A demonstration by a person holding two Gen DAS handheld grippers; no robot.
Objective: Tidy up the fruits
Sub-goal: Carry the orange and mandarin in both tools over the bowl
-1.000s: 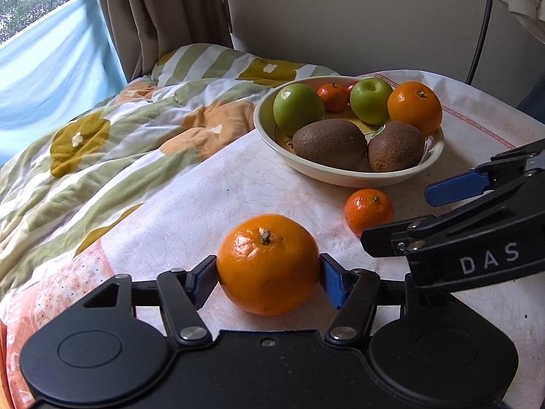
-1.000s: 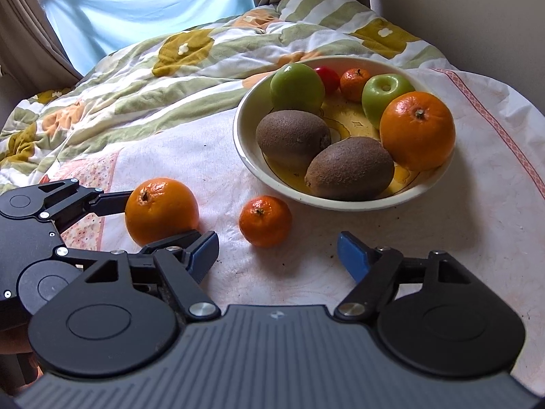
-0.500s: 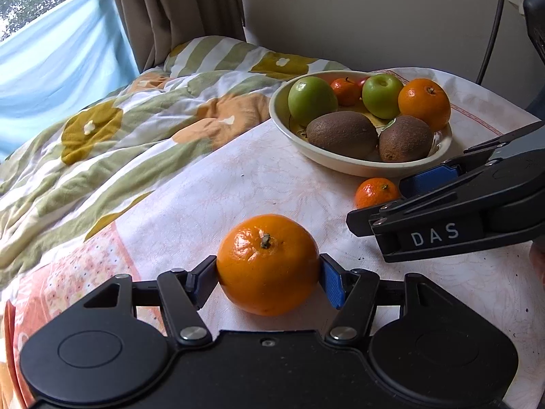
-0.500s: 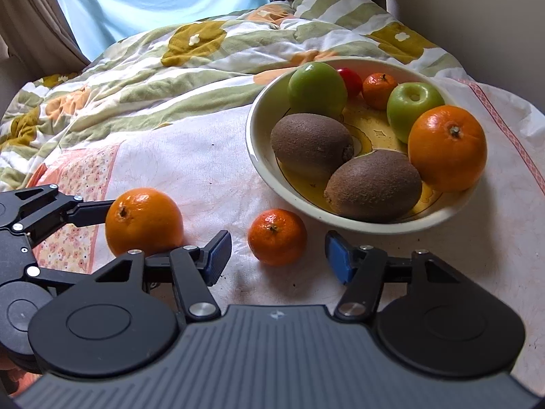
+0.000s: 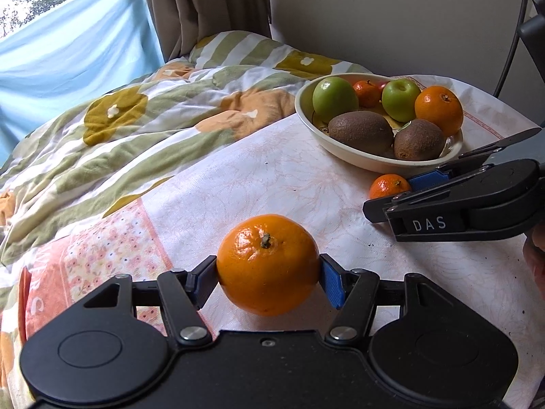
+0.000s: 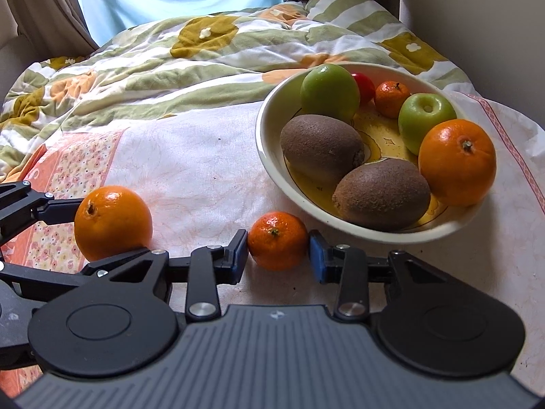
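Observation:
My left gripper (image 5: 267, 277) is shut on a large orange (image 5: 268, 265), which rests on the cloth; it also shows in the right wrist view (image 6: 113, 222). My right gripper (image 6: 278, 250) has its blue pads on either side of a small mandarin (image 6: 277, 240) on the cloth; the left pad touches it, and a thin gap shows at the right pad. The mandarin also shows in the left wrist view (image 5: 388, 185). Just behind it stands a cream bowl (image 6: 272, 119) holding two kiwis, two green apples, an orange, a small mandarin and a red fruit.
A crumpled green, white and yellow quilt (image 5: 136, 129) lies left of and behind the bowl. The table is covered by a pale patterned cloth (image 5: 279, 177). A wall (image 5: 391, 17) and curtains (image 5: 204, 3) stand behind. A blue sheet (image 5: 75, 58) hangs below the window.
My right gripper has moved forward and narrowed around the small mandarin. My left gripper, still holding the large orange, has pulled back from the bowl.

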